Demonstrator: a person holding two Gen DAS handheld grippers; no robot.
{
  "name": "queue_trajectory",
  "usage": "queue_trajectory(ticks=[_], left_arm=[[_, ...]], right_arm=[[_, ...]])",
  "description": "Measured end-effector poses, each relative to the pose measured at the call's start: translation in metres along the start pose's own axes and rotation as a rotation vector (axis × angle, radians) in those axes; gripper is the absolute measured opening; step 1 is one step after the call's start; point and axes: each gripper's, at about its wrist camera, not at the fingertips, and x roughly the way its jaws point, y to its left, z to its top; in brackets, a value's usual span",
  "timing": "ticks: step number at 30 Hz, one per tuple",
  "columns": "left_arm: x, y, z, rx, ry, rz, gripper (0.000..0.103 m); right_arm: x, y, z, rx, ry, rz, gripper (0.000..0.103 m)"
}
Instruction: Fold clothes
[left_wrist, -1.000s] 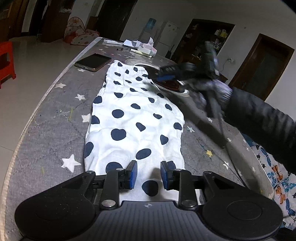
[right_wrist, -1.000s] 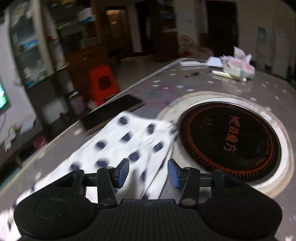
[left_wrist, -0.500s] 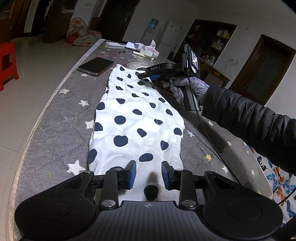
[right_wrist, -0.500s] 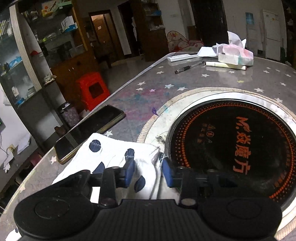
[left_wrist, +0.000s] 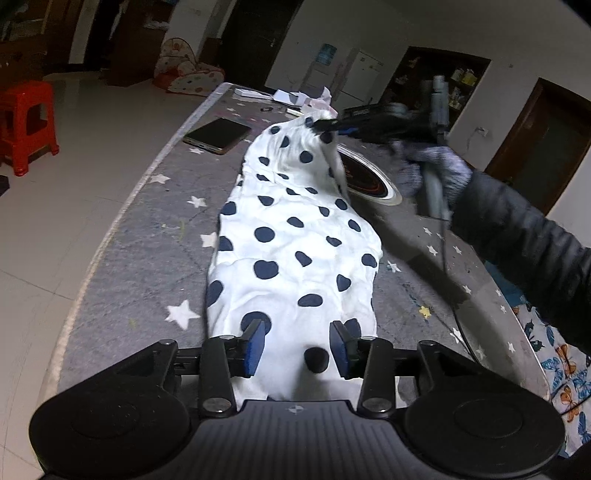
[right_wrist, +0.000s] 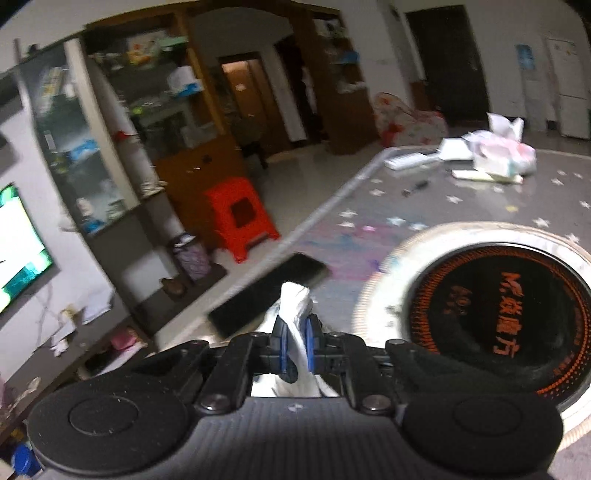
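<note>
Garment (left_wrist: 295, 243): thin white woven fabric with navy dots, soft and creased, long narrow shape lying lengthwise on the worktop (left_wrist: 122, 254). Near end sits flat under the left hand-held gripper (left_wrist: 298, 345); far end is lifted off the surface into a bunched peak.

Right hand-held gripper (right_wrist: 294, 347): jaws have just been closing and are now pinched together on the far corner of the garment. In the right wrist view a crumpled white tuft of cloth (right_wrist: 294, 301) sticks up past the blue pads (right_wrist: 309, 343). From the left wrist view it shows as a dark, motion-blurred body at the fabric peak (left_wrist: 360, 120), held by a hand in a grey knit glove (left_wrist: 437, 170) with a black padded sleeve (left_wrist: 524, 254).

Left hand-held gripper: jaws have just been opening, now apart. Blue rubber-faced pads (left_wrist: 255, 347) straddle the near hem, cloth between them but not pinched.

Worktop: grey matte cover printed with white and coloured stars, rounded pale edge. Round black glass hob (right_wrist: 506, 317) with orange lettering and a pale ring is set into it, just right of the garment's far end. Flat dark phone (left_wrist: 218, 134) with a glossy screen lies left of the far end, apart from the fabric. Tissue pack and papers (right_wrist: 498, 155) at the far edge. Red plastic stool (left_wrist: 26, 125) on the tiled floor to the left.
</note>
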Motion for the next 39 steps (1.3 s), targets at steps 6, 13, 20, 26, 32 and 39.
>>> queue_trajectory(ticks=[6,13,20,26,32,39], left_arm=[[-0.009,0.007,-0.013,-0.029,0.0,0.04,0.044],[-0.017,0.014,-0.026,-0.056,-0.013,0.06,0.044],[-0.021,0.02,-0.036,-0.088,-0.023,0.06,0.044],[-0.032,0.029,-0.038,-0.116,-0.056,0.082,0.044],[-0.055,0.043,-0.031,-0.133,-0.113,0.145,0.044],[-0.074,0.041,-0.012,-0.098,-0.198,0.147,0.046]], right_arm=[[-0.05,0.05,-0.018,-0.056,0.007,0.14,0.009],[-0.099,0.099,-0.055,-0.107,0.039,0.295,0.009],[-0.143,0.147,-0.099,-0.199,0.078,0.48,0.009],[-0.156,0.18,-0.142,-0.449,0.152,0.509,0.009],[-0.182,0.212,-0.188,-0.8,0.156,0.494,0.01],[-0.199,0.237,-0.233,-1.035,0.231,0.503,0.02]])
